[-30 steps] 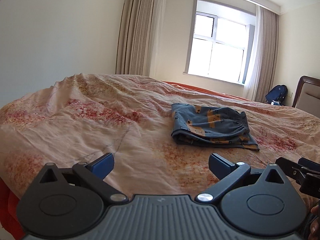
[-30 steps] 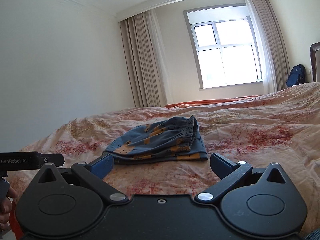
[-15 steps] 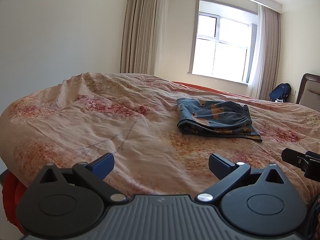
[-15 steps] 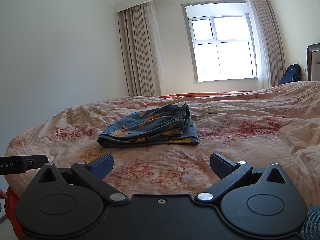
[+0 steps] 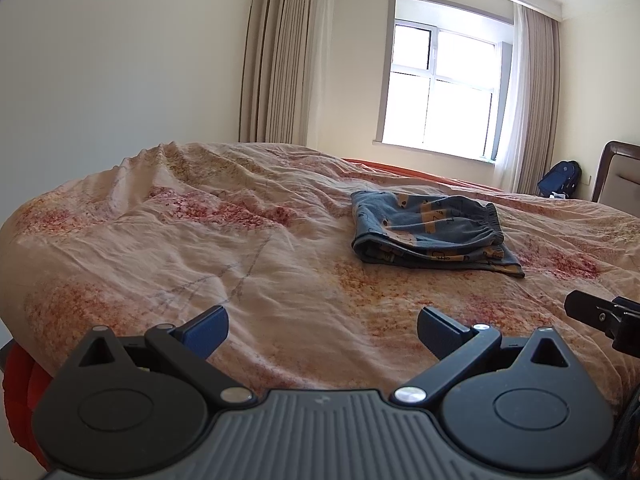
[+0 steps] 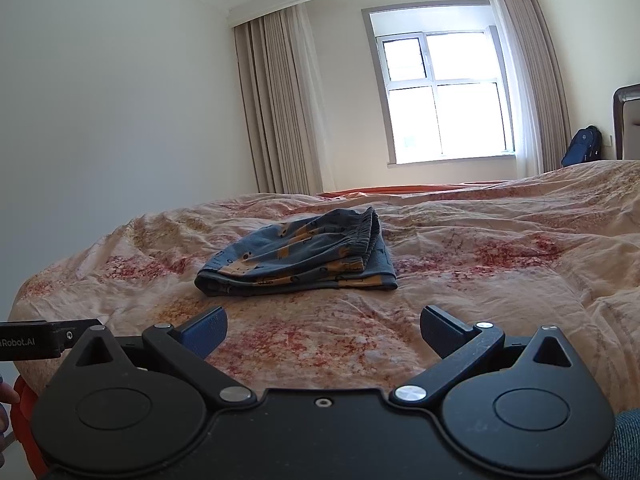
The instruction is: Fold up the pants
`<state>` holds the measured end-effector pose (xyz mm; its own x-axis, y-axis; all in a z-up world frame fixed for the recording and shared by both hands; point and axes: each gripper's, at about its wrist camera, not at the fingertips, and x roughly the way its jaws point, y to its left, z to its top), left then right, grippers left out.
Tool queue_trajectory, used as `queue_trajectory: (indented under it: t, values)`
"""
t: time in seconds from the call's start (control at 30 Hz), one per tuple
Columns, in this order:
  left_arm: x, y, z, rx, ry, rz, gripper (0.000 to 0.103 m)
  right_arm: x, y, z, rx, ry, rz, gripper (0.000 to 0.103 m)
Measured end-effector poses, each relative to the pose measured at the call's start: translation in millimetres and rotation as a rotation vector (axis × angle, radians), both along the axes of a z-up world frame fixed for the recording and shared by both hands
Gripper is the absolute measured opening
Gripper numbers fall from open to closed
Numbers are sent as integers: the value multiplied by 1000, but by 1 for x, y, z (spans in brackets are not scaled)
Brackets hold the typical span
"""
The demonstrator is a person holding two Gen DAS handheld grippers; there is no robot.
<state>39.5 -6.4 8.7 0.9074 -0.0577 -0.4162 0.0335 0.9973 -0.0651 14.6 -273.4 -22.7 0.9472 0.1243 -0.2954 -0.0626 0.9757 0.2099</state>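
Ahead of the left hand-held gripper (image 5: 322,330), up and to its right, the folded pants (image 5: 430,236) are lying on the bed (image 5: 200,248), well apart from its fingers. Both blue pads are standing wide apart, gripping nothing. Ahead of the right hand-held gripper (image 6: 323,330), slightly left of centre, the pants (image 6: 304,254) are resting flat; its jaws are likewise spreading wide and empty.

the only readable text is "robot.ai", cut off at its start, in white letters on the black left tool (image 6: 44,343).
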Motion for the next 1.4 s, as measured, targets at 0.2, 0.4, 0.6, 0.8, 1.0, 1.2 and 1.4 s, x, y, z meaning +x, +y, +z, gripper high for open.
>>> queue_trajectory:
  t: [0.2,0.4,0.6,0.8,1.0,1.2,1.4]
  values:
    - [2,-1,-2,1,9,-5,103,1,0,0,-4,2,2,103]
    - [3,-1,-5,-3,16,-11,103,1,2,-1,-13,1,9,103]
    - [5,-3,-5,1,20,-18,103,1,2,-1,-14,1,11,103]
    - [6,-2,-5,1,21,-15,103,2,2,-2,-14,3,10,103]
    - [6,-2,-5,0,26,-13,103,2,2,-2,-14,2,10,103]
    - [1,-3,-5,18,-13,-9,103,2,2,-2,-17,1,15,103]
    - [1,-5,-6,20,-14,-7,103,2,3,-3,-19,2,16,103]
